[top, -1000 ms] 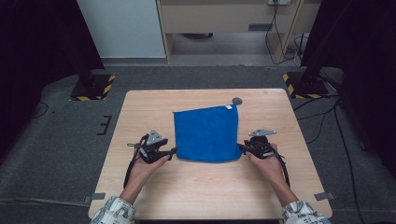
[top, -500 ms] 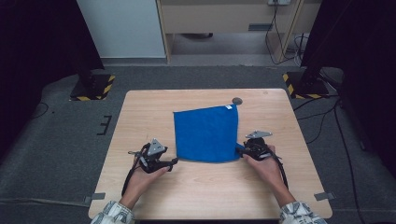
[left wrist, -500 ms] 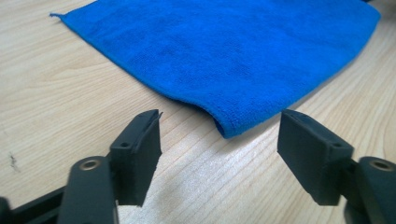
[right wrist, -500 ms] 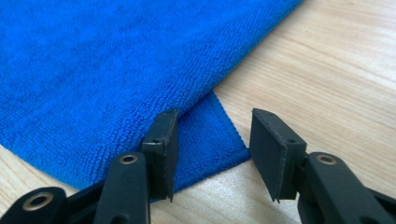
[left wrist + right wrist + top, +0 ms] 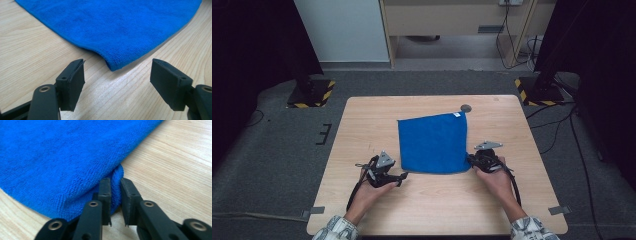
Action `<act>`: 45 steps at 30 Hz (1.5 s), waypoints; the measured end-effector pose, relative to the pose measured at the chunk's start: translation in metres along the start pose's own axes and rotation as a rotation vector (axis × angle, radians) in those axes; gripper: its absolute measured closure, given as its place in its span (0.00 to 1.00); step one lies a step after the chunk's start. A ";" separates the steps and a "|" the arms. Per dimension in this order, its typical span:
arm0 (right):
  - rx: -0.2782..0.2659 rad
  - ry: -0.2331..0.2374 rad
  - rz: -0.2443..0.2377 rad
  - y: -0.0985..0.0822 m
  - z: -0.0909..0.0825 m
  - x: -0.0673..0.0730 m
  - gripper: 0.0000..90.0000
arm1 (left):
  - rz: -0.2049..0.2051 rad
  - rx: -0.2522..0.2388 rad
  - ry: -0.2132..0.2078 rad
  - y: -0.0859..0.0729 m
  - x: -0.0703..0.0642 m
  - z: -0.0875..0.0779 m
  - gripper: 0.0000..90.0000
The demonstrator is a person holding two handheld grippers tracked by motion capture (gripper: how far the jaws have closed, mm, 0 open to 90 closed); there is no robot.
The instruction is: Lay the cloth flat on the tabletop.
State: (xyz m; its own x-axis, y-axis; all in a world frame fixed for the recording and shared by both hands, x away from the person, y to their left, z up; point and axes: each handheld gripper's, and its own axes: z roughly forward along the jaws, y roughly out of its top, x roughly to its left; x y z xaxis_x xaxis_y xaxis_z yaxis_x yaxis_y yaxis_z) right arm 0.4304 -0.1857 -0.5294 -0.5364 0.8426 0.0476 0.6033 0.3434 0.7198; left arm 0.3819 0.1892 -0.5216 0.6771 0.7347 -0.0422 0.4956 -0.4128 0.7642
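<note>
Wooden table [image 5: 362,125], blue cloth [image 5: 432,142] corner pinched in right tool [image 5: 115,195], left tool [image 5: 116,75] open, seemingly just short of near corner.

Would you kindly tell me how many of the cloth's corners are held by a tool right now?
1. The right tool is shut on the cloth's near right corner. The left tool stands open just short of the near left corner.
</note>
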 end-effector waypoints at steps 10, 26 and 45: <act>0.007 -0.020 0.025 -0.003 -0.014 0.003 0.94 | 0.006 0.024 -0.009 -0.001 0.000 0.005 0.45; 0.004 -0.045 0.061 -0.011 -0.040 0.010 0.96 | 0.010 0.031 0.014 0.002 0.005 0.010 0.69; -0.021 -0.069 0.038 -0.019 -0.061 0.032 0.66 | 0.033 0.038 0.022 0.008 0.010 0.010 0.86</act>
State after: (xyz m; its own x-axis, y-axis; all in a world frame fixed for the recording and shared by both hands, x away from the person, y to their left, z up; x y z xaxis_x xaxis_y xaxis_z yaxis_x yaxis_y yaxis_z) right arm 0.3659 -0.1907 -0.4988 -0.4705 0.8820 0.0279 0.6095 0.3020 0.7330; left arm 0.3973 0.1880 -0.5224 0.6815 0.7318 -0.0027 0.4935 -0.4568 0.7401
